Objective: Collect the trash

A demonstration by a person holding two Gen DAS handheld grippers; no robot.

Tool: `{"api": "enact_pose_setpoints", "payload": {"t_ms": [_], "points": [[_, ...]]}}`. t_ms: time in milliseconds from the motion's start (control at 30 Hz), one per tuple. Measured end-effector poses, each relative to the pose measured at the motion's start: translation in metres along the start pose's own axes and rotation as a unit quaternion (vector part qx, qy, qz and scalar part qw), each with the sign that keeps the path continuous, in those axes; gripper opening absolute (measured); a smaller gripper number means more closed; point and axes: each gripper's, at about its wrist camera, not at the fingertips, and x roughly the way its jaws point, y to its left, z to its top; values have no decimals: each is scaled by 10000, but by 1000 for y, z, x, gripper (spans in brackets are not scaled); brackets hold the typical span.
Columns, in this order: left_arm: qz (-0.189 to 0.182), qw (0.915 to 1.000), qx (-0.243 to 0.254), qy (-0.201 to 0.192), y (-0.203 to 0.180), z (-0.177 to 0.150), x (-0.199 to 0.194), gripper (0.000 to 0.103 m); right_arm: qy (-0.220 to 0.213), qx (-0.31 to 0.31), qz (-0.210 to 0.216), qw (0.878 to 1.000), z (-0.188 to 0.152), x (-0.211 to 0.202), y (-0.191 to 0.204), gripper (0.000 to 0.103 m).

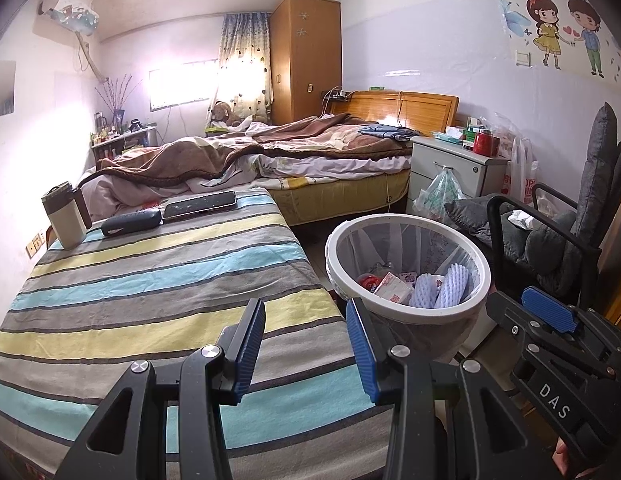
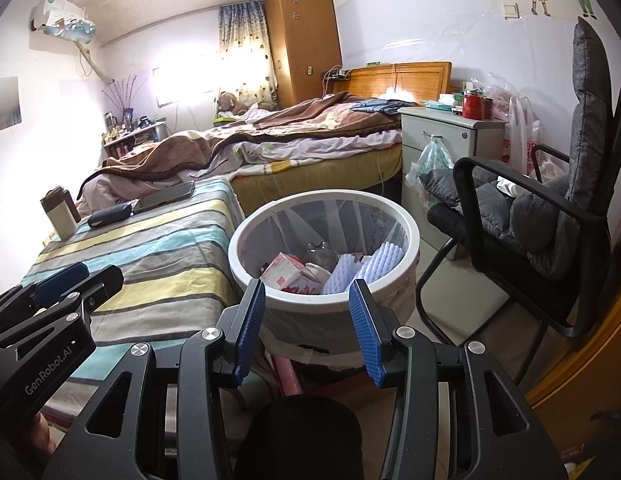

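A white-rimmed trash bin [image 1: 410,314] [image 2: 246,280] with a clear liner stands on the floor beside the striped table. Inside lie a red-and-white carton [image 1: 392,286] [image 2: 288,274], white foam netting [image 1: 442,286] [image 2: 366,266] and other scraps. My left gripper [image 1: 306,340] is open and empty over the table's right edge, left of the bin. My right gripper [image 2: 306,320] is open and empty just in front of the bin's near rim; it also shows in the left wrist view [image 1: 550,316]. The left gripper shows in the right wrist view [image 2: 70,280].
The striped tablecloth [image 1: 150,300] bears a cup [image 1: 66,216], a dark case [image 1: 130,222] and a phone [image 1: 200,204]. A black chair with grey cushions [image 2: 550,220] holds a crumpled tissue [image 1: 520,218]. A bed [image 1: 270,160], a nightstand [image 1: 450,168] and hanging plastic bags [image 1: 436,196] stand behind.
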Motion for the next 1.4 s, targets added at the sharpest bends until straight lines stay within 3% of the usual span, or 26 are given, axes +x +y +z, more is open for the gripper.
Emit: {"api": "enact_pose_setpoints", "payload": {"t_ms": [1400], "points": [[45, 10000, -49, 15, 4, -1, 0, 42, -2, 7, 4, 10000, 0, -1, 2, 46]]}}
